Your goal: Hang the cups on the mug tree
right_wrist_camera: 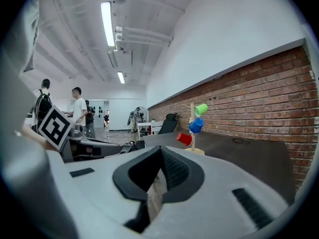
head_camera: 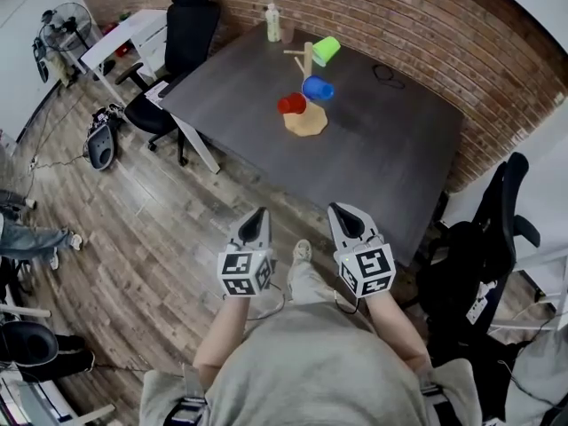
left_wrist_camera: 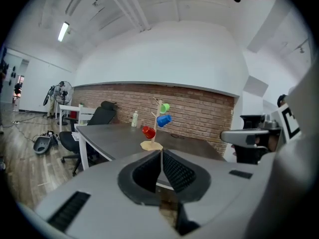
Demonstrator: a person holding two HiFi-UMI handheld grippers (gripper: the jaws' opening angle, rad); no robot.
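A wooden mug tree (head_camera: 307, 112) stands on the dark table (head_camera: 382, 167) with a red cup (head_camera: 291, 104), a blue cup (head_camera: 318, 88) and a green cup (head_camera: 326, 50) hanging on its pegs. The same tree (left_wrist_camera: 155, 128) (right_wrist_camera: 192, 128) shows far ahead in both gripper views. My left gripper (head_camera: 256, 221) and right gripper (head_camera: 345, 217) are held side by side over the floor, well short of the table's near edge. Both are shut with nothing between their jaws.
A bottle (head_camera: 272, 22) stands at the table's far edge and a dark cable (head_camera: 387, 73) lies near the brick wall. Black office chairs (head_camera: 182, 51) (head_camera: 479, 247) flank the table. A white desk (head_camera: 124, 43) and a fan (head_camera: 64, 25) stand at the far left.
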